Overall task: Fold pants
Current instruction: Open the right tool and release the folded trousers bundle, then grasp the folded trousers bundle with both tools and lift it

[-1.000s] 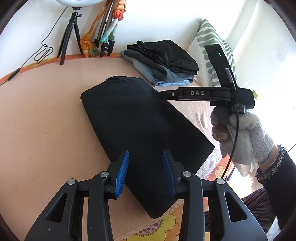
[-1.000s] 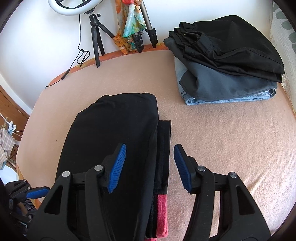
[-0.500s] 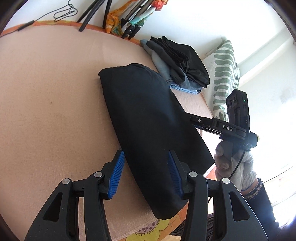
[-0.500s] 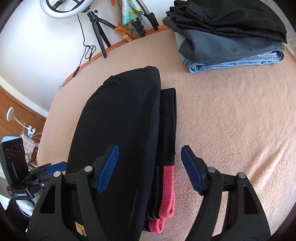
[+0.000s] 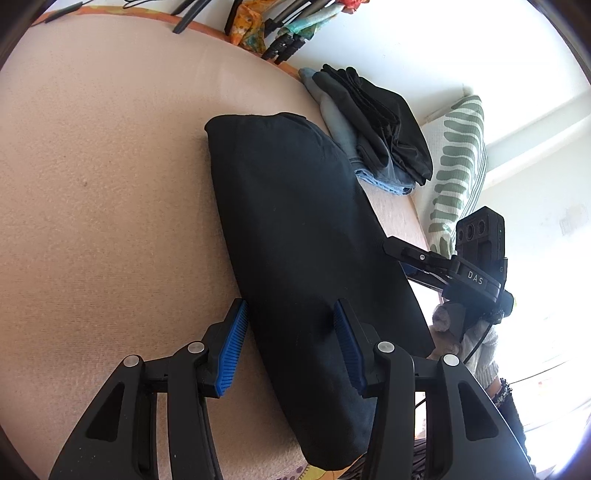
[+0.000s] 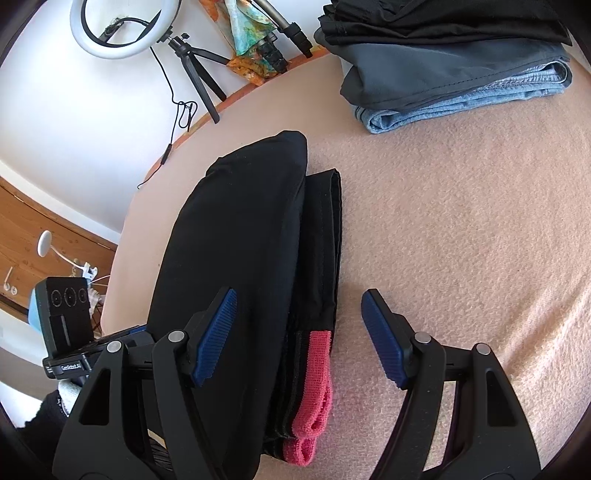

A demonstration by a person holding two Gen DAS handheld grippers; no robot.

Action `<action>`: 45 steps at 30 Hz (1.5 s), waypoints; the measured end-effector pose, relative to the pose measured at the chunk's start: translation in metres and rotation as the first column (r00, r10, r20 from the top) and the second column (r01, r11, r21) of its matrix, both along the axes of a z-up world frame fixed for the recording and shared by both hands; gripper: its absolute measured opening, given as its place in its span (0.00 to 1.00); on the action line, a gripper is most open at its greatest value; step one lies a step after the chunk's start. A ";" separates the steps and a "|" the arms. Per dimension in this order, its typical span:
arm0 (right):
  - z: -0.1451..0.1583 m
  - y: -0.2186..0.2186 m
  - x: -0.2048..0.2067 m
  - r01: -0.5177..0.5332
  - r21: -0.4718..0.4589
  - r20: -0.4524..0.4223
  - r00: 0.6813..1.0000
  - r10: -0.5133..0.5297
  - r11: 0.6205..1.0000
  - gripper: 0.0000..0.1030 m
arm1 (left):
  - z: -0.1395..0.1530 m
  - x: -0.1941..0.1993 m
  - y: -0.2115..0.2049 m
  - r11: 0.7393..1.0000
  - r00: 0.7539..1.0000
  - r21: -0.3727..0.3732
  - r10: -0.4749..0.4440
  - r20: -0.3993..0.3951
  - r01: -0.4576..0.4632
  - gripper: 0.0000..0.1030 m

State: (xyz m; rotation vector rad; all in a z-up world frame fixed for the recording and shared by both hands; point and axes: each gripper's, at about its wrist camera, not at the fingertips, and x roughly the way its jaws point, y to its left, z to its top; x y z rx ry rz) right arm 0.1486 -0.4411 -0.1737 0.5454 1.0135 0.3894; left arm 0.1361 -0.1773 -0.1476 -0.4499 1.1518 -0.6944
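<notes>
- On the bed [image 6: 461,221], the folded black pants [image 5: 295,236] lie lengthwise, red cuffs [image 6: 314,387] at the near end.
- Left hand-held gripper [image 5: 290,350] spread, straddling the pants' left edge.
- Right hand-held gripper [image 6: 299,339] spread over the cuffs.
- Beyond: clothes stack [image 6: 443,62], pillow [image 5: 458,162], ring light [image 6: 125,29].

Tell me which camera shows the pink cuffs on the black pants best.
The right wrist view: the pink cuffs lie in plain sight between the open right tongs. The left wrist view shows only the pants' black folded top; the cuffs are hidden.
</notes>
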 end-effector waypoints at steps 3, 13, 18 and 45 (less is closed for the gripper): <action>-0.005 -0.006 0.002 -0.009 0.072 -0.003 1.000 0.009 0.997 0.71 | -0.005 0.003 -0.003 1.000 1.000 -0.010 -0.008 -0.015 0.008 0.45; -0.011 0.002 0.000 -0.048 0.125 0.019 0.999 0.046 0.991 0.64 | -0.005 0.011 -0.010 1.000 1.000 -0.020 -0.013 0.008 0.013 0.44; -0.019 -0.008 -0.002 -0.033 0.177 -0.015 0.999 0.036 0.984 0.44 | -0.005 0.014 -0.010 1.000 1.000 -0.026 -0.015 0.007 0.015 0.43; 0.018 0.050 -0.009 -0.028 -0.110 0.088 0.995 0.037 0.994 0.19 | 0.003 0.008 -0.014 0.999 0.994 0.042 -0.008 0.109 0.003 0.20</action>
